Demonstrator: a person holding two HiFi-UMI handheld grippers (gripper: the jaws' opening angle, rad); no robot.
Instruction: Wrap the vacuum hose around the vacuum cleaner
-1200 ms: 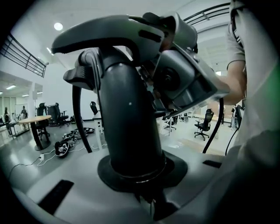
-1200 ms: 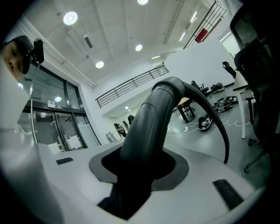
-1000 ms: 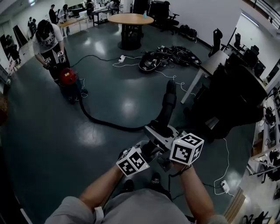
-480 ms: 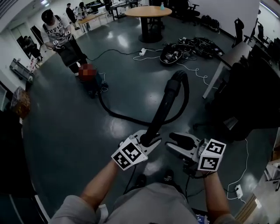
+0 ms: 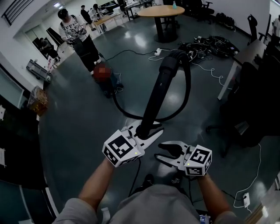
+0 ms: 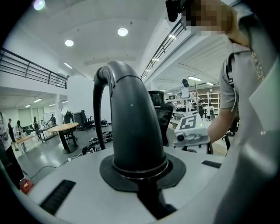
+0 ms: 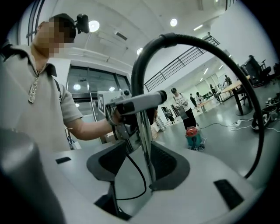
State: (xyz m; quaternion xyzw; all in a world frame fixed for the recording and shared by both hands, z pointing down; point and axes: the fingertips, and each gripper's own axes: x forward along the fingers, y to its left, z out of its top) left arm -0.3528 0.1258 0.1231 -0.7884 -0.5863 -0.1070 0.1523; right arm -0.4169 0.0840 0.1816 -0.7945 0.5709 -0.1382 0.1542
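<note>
The black vacuum wand [image 5: 159,92] stands nearly upright in front of me, and my left gripper [image 5: 144,130] is shut on its lower end. From the wand's top the black hose [image 5: 186,87] arches over to the right, drops to the floor and runs back to the red vacuum cleaner [image 5: 105,75] far off at the left. In the left gripper view the wand [image 6: 131,127] fills the space between the pads of the left gripper [image 6: 138,175]. My right gripper [image 5: 161,151] hangs open just right of the left one, holding nothing. In the right gripper view the right gripper [image 7: 140,168] faces the hose arch [image 7: 197,41] and the vacuum cleaner [image 7: 193,136].
A person [image 5: 81,37] stands right behind the vacuum cleaner. A round table [image 5: 160,12] is at the back, with cable piles [image 5: 205,43] on the floor near it. A desk [image 5: 249,52] and a dark chair [image 5: 249,100] stand at the right. A power strip [image 5: 245,199] lies at the lower right.
The wand has swung up from a low slant to nearly upright. My right gripper has come off it and dropped beside the left one. The left gripper keeps its hold.
</note>
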